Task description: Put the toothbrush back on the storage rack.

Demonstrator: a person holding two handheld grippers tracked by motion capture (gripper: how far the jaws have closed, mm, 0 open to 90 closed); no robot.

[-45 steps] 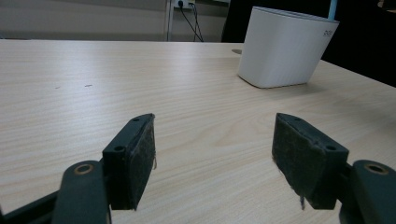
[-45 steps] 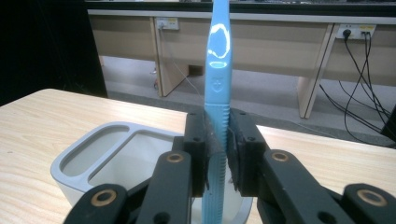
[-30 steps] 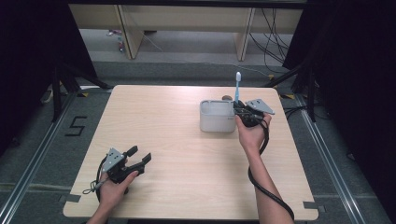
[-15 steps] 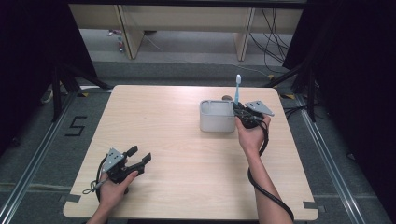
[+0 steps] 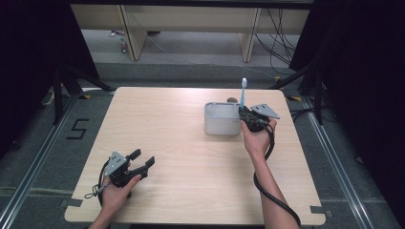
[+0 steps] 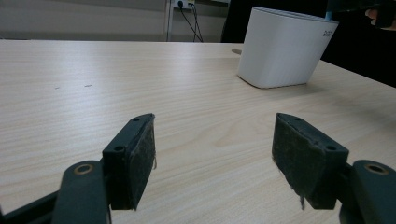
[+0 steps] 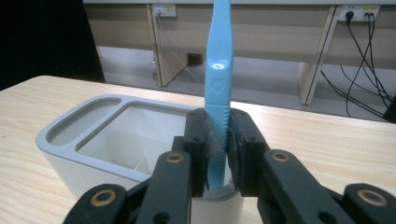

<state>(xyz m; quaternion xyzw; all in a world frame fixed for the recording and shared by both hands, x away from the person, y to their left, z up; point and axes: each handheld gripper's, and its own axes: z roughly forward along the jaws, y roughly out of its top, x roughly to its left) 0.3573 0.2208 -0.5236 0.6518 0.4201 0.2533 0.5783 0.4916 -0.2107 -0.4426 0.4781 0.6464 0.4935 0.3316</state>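
One blue toothbrush (image 7: 218,88) held upright over one white holder (image 5: 221,119).
Right gripper (image 7: 219,154) clamps its handle; left gripper (image 6: 215,158) rests wide apart, holding nothing, on the counter (image 5: 191,143).

The toothbrush (image 7: 219,84) is light blue with a white head, its ribbed grip the same blue. The holder (image 5: 221,119) at its 9 o'clock is white with a pale grey rim. The table (image 5: 191,157) is pale wood with a fine straight grain. Both the right gripper (image 7: 218,154) and the left gripper (image 6: 212,158) are black with dark fuzzy pads and brass-coloured rivets
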